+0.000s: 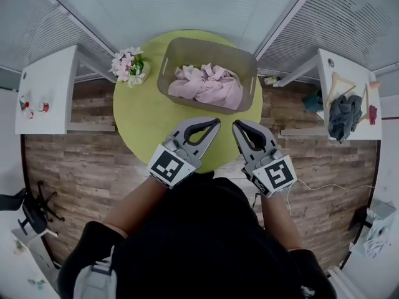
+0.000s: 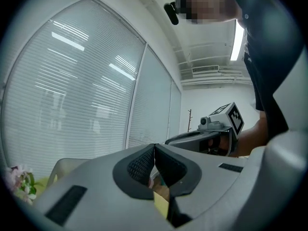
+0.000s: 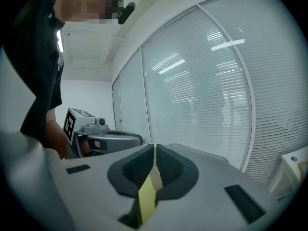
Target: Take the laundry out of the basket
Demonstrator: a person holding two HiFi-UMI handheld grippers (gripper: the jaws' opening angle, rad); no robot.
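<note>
Left gripper [image 1: 217,121] and right gripper [image 1: 235,124] (jaws together) carry black-and-white square markers [image 1: 169,167].

Pale pink laundry [image 1: 206,85] in a taupe basket [image 1: 206,48] on a lime-green surface [image 1: 134,118] — brown wood-grain floor [image 1: 68,161], pink-and-white flowers [image 1: 126,64] with green leaves.

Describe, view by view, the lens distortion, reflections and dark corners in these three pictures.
Head view: the wide lens bends the floorboards around the round table; light is even, shadows faint. Left gripper view: black corners; ceiling-light reflections streak the window. Right gripper view: the same black corners and bright streaks on the window.
</note>
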